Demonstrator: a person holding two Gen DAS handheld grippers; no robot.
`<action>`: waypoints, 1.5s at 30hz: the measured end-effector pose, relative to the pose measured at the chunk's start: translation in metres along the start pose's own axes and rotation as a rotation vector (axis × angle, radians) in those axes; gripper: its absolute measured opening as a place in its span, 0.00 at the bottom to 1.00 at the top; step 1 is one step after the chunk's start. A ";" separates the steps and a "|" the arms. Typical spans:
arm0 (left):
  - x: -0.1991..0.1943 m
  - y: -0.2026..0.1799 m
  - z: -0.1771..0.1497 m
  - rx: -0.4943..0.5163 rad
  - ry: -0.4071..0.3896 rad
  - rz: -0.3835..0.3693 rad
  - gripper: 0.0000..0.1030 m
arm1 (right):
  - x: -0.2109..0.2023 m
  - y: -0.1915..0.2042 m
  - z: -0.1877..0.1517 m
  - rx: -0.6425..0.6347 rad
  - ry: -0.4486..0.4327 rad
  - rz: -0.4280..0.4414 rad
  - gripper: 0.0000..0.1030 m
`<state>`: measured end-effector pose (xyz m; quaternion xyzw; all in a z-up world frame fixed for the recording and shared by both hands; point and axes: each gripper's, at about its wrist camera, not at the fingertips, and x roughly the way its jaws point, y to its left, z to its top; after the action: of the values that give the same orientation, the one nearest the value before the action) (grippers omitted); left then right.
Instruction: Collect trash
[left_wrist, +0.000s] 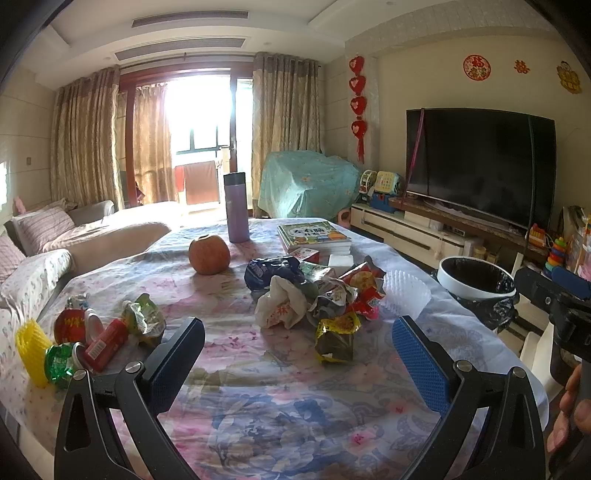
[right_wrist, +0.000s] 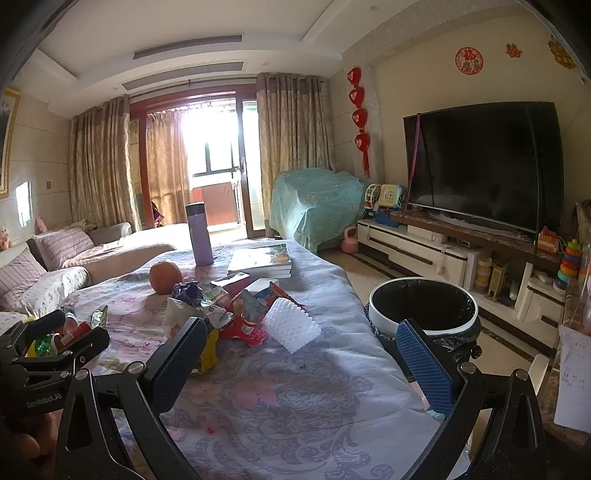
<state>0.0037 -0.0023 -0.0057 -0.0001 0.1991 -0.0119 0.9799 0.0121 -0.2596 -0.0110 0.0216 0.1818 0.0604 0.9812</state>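
Observation:
A pile of crumpled wrappers (left_wrist: 314, 295) lies mid-table on the floral cloth; it also shows in the right wrist view (right_wrist: 229, 310). A white foam net (left_wrist: 406, 293) (right_wrist: 291, 325) lies at its right. More trash, a yellow net (left_wrist: 31, 350) and red and green packets (left_wrist: 107, 343), lies at the left. A white bin with a black liner (left_wrist: 476, 282) (right_wrist: 423, 308) stands off the table's right edge. My left gripper (left_wrist: 297, 339) is open and empty, short of the pile. My right gripper (right_wrist: 301, 343) is open and empty, near the foam net.
An orange fruit (left_wrist: 209, 254), a purple flask (left_wrist: 236, 206) and a stack of books (left_wrist: 314, 236) stand at the table's far side. A sofa (left_wrist: 74, 236) is left. A TV (left_wrist: 480, 166) on a low cabinet is right.

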 end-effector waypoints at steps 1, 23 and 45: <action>0.000 0.000 0.000 0.001 0.000 -0.001 0.99 | -0.001 -0.001 0.000 0.002 0.000 0.001 1.00; 0.027 0.001 -0.001 0.008 0.058 -0.010 0.99 | 0.026 -0.011 -0.005 0.030 0.064 0.059 1.00; 0.139 -0.018 0.007 0.014 0.258 -0.048 0.98 | 0.157 -0.038 -0.022 0.180 0.358 0.153 0.88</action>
<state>0.1336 -0.0238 -0.0535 0.0033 0.3235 -0.0365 0.9455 0.1534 -0.2774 -0.0899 0.1119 0.3556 0.1211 0.9200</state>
